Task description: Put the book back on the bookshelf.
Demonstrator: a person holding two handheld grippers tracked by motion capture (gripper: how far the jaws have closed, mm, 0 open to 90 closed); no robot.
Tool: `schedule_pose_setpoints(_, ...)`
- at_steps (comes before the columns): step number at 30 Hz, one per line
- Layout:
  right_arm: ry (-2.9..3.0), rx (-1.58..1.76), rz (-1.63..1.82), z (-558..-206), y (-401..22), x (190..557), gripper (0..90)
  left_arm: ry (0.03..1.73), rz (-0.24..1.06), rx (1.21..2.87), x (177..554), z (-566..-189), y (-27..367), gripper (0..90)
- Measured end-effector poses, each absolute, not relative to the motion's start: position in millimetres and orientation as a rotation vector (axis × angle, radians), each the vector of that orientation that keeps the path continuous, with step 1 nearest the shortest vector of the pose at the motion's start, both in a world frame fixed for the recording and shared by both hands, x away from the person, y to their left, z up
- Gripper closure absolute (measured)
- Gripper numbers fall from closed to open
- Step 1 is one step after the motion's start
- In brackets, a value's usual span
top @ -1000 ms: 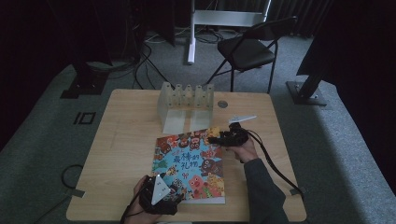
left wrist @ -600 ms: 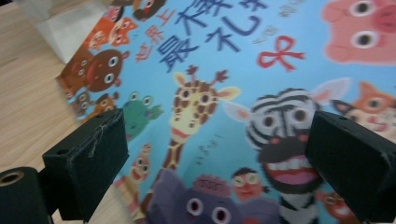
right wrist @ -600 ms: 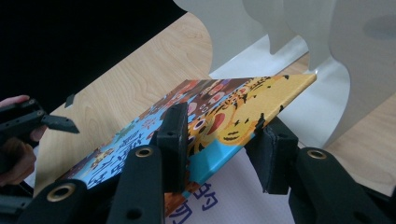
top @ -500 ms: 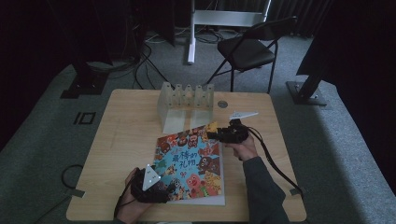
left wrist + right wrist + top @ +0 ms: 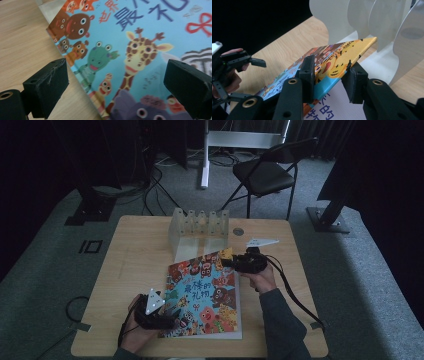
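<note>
A: Two tools are seen at one picture book (image 5: 206,292), which lies at lower centre of the high view on the counter (image 5: 135,265).

B: State of the right tool (image 5: 329,71)?

A: Its jaws have just been closing. The book's front cover is pinched between them at its far corner, and that corner is lifted clear of the white page (image 5: 329,105) beneath. In the high view the right tool (image 5: 231,262) is placed just right of centre, at the book's upper right corner.

B: And the left tool (image 5: 117,80)?

A: Its jaws are spread wide over the book's left edge, one above bare counter, the other above the cover; nothing is gripped. In the high view the left tool (image 5: 172,317) is found at lower left, at the book's near corner.

B: Surroundings?

A: A white slotted rack (image 5: 199,227) is stood just above the book in the frame, near the raised corner.
</note>
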State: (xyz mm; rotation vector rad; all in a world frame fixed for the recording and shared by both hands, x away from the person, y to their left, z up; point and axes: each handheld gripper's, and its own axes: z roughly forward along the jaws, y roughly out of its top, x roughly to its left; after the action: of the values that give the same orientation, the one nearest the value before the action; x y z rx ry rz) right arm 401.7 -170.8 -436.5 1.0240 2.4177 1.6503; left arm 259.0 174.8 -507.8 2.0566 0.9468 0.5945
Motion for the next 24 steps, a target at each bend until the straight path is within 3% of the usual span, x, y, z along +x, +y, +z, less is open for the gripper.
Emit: schedule_pose_setpoints(24,2.251,0.916,1.776,-394.3,-196.4,377.0,74.3,0.973,0.498,1.955,300.2,-494.8,200.7,5.8)
